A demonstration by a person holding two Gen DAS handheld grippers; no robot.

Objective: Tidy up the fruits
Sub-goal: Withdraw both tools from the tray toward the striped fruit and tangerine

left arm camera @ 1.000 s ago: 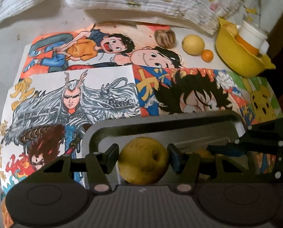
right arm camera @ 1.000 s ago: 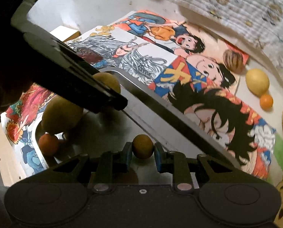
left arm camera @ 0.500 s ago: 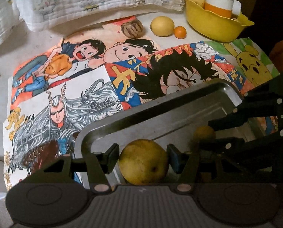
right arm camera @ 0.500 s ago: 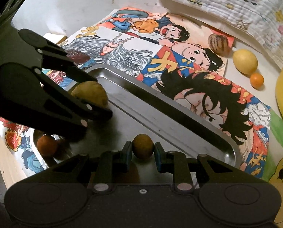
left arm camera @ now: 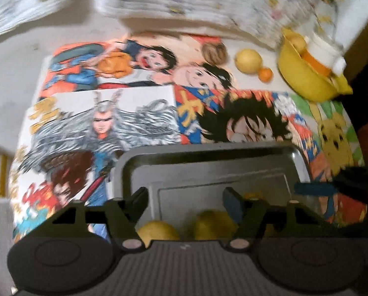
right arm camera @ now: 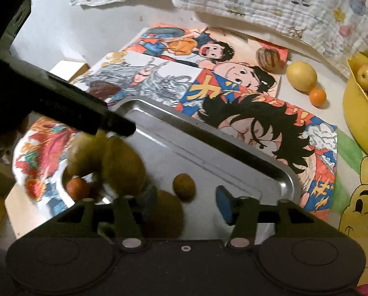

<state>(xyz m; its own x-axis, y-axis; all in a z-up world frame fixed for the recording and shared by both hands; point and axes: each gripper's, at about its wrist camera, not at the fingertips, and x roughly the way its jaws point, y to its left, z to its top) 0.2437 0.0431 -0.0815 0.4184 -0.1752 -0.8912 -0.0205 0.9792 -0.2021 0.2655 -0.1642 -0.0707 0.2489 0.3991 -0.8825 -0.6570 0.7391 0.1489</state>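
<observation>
A metal tray lies on cartoon posters. In it lie two yellow-green pears, a small red fruit and a small brown fruit. My right gripper is open, with the brown fruit just beyond its jaws. My left gripper is open and empty above the tray; two yellow fruits lie below it. A lemon, a small orange and a striped brown fruit lie on the table at the back.
A yellow bowl with a fruit and a white-orange container stands at the right. Printed cloths lie along the back. The left gripper's black body hangs over the tray's left end.
Both grippers have opened. The left one let go of the pear, which now lies in the tray. The right one let go of the small brown fruit and drew back.
</observation>
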